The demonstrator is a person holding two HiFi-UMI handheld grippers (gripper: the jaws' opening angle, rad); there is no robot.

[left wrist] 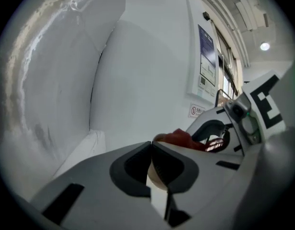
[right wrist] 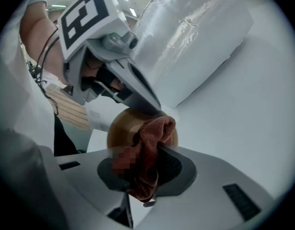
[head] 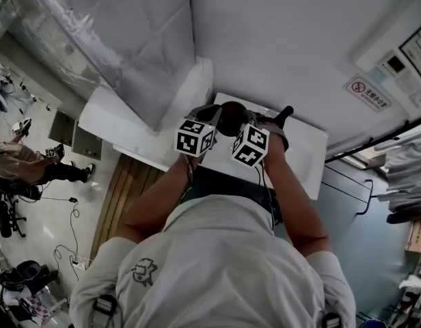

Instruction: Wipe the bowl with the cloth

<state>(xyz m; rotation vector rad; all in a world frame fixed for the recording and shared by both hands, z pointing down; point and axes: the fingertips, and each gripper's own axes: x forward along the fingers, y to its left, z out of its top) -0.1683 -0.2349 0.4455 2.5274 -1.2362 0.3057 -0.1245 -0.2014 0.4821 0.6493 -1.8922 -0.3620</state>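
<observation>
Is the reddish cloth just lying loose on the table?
No, in the right gripper view the right gripper has its jaws clamped on the cloth, holding it up against the bowl.

Bright, even lighting; wide-angle edges curve and darken.

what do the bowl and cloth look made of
Bowl: probably wood or wood-look plastic, judging by its smooth, even tan surface with a dull sheen. No grain can be made out.
Cloth: soft pile fabric, maybe terry or microfibre. It is rust-red with a fuzzy nap and limp folds.
</observation>
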